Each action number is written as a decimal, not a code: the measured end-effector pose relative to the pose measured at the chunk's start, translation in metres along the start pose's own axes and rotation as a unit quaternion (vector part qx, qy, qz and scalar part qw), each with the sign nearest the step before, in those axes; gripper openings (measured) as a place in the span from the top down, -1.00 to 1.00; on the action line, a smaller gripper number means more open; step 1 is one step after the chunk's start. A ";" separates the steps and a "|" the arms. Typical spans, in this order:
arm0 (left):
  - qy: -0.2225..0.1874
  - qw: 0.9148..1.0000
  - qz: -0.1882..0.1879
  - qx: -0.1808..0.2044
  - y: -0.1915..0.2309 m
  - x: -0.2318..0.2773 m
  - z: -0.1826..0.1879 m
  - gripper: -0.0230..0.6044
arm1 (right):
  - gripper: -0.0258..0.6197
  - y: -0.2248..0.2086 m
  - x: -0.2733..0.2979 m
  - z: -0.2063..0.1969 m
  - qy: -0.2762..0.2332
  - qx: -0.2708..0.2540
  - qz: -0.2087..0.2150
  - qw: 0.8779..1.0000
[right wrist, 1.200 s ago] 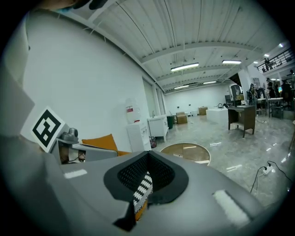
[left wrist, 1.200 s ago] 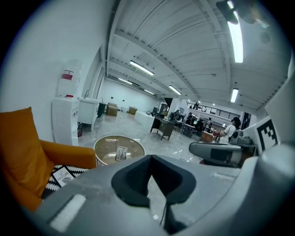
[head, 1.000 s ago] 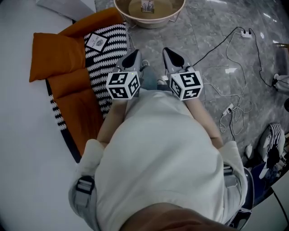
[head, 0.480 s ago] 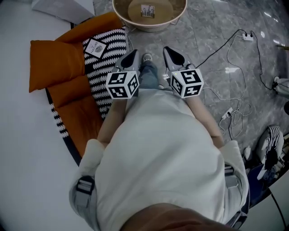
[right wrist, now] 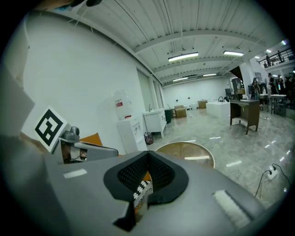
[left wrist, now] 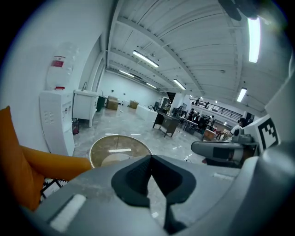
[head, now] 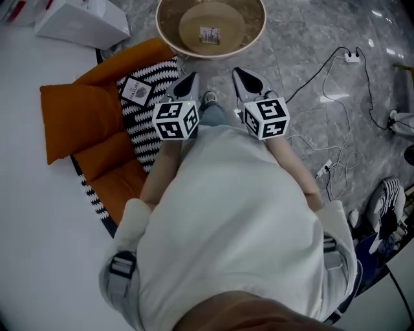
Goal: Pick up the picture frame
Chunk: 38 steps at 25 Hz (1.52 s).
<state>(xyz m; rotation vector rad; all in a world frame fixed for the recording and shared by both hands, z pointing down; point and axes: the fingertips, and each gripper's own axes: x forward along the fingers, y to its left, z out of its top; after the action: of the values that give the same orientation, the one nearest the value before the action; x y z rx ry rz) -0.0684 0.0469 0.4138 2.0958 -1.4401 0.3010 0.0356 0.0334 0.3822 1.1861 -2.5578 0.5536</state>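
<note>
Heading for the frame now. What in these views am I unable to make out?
- Small item in the round tray: too small in the head view to confirm it is the picture frame.
- Same item, gripper views: hidden behind the left gripper and right gripper themselves.
- Tray's far rim: cut by the head view's top edge.
- Label on the striped cushion: print too small, head view.

Small picture frame (head: 209, 35) at the far middle of the scene
Pale rectangle with a dark image; sits near the centre of a round tan tray (head: 169, 19); too small to tell whether it lies flat or stands.
</note>
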 end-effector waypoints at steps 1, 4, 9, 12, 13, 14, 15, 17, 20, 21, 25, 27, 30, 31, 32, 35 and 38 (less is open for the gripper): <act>0.002 1.000 -0.004 0.000 0.005 0.005 0.004 0.93 | 0.92 -0.001 0.007 0.003 0.003 -0.004 -0.001 1.000; 0.008 1.000 -0.014 0.000 0.015 0.020 0.018 0.93 | 0.92 -0.007 0.023 0.015 0.006 -0.012 -0.006 1.000; 0.025 0.999 -0.028 0.009 0.029 0.049 0.034 0.93 | 0.92 -0.022 0.049 0.030 0.007 -0.010 -0.012 1.000; 0.034 0.999 -0.033 0.008 0.040 0.062 0.037 0.93 | 0.92 -0.026 0.064 0.032 0.010 -0.005 -0.015 1.000; 0.038 0.999 -0.035 0.007 0.044 0.065 0.037 0.93 | 0.92 -0.028 0.069 0.032 0.012 -0.002 -0.016 1.000; 0.042 0.998 -0.037 0.007 0.048 0.069 0.038 0.93 | 0.92 -0.029 0.075 0.032 0.014 0.000 -0.017 1.000; 0.046 0.998 -0.039 0.009 0.051 0.073 0.037 0.93 | 0.92 -0.031 0.080 0.031 0.016 0.003 -0.017 1.000; 0.057 0.997 -0.044 0.011 0.057 0.082 0.035 0.93 | 0.92 -0.034 0.088 0.028 0.021 0.006 -0.020 1.000; 0.068 0.997 -0.045 0.013 0.065 0.089 0.029 0.93 | 0.92 -0.036 0.096 0.019 0.034 0.006 -0.026 0.999; 0.070 0.997 -0.044 0.012 0.067 0.091 0.027 0.93 | 0.92 -0.037 0.097 0.015 0.039 0.007 -0.028 0.999; 0.083 0.996 -0.039 0.008 0.075 0.100 0.016 0.93 | 0.92 -0.045 0.103 0.001 0.057 0.011 -0.037 0.998; 0.092 0.995 -0.034 0.004 0.080 0.104 0.009 0.93 | 0.92 -0.050 0.108 -0.007 0.066 0.013 -0.040 0.997; 0.105 0.994 -0.024 -0.004 0.083 0.111 -0.001 0.93 | 0.92 -0.061 0.113 -0.017 0.079 0.017 -0.041 0.996; 0.109 0.994 -0.022 -0.006 0.083 0.113 -0.004 0.93 | 0.92 -0.064 0.116 -0.020 0.083 0.016 -0.040 0.996; 0.112 0.993 -0.020 -0.008 0.085 0.116 -0.006 0.93 | 0.92 -0.067 0.119 -0.022 0.087 0.013 -0.039 0.995; 0.122 0.992 -0.012 -0.012 0.091 0.126 -0.014 0.93 | 0.92 -0.075 0.133 -0.029 0.097 0.008 -0.032 0.995; 0.132 0.991 -0.009 -0.018 0.098 0.137 -0.022 0.93 | 0.92 -0.081 0.145 -0.039 0.107 0.008 -0.028 0.994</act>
<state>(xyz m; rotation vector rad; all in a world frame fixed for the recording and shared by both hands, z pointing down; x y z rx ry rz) -0.1007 -0.0724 0.5304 1.9554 -1.2597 0.5217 0.0101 -0.0949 0.4922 1.1340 -2.3373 0.6510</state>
